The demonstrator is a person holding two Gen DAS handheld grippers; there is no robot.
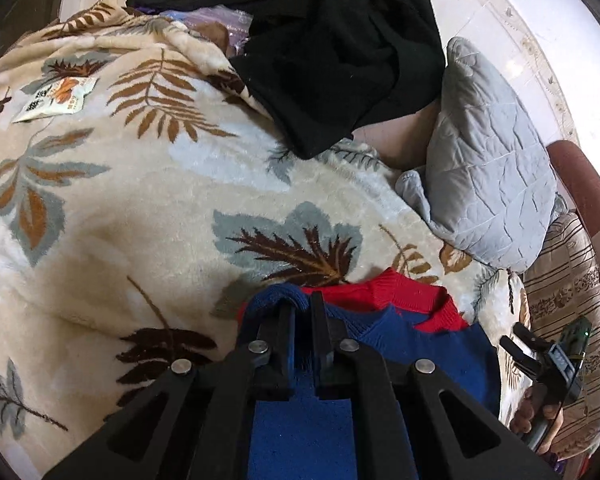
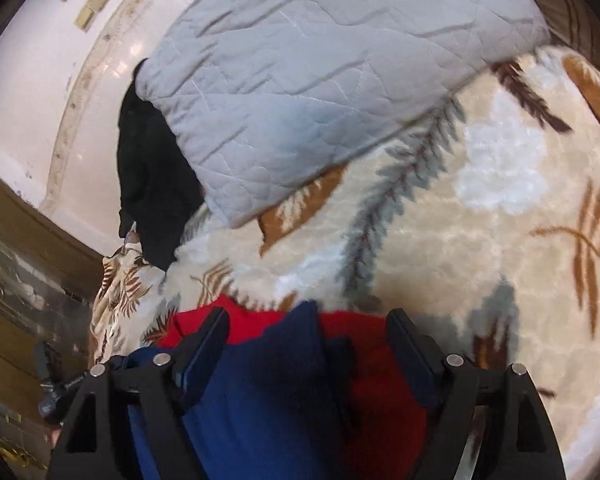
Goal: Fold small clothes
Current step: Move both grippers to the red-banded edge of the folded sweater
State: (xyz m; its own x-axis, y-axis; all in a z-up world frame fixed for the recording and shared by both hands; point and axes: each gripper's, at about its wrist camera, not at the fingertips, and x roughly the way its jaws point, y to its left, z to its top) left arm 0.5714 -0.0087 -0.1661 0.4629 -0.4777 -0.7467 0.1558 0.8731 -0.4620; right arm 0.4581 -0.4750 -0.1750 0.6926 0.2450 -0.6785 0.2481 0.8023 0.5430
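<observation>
Both grippers: left (image 1: 302, 312) pinches sweater (image 1: 420, 344); right (image 2: 306, 332) straddles it.

Red-and-navy knit garment (image 1: 412, 332), cream blanket (image 1: 140, 208) with brown and grey leaves, grey quilted pillow (image 1: 488, 168), black clothing (image 1: 340, 52).

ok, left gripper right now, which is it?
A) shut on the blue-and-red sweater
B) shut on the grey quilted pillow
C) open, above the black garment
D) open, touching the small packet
A: in the left wrist view the left gripper has its fingers drawn close together with a fold of the blue-and-red sweater pinched between them, well short of the black garment.
</observation>
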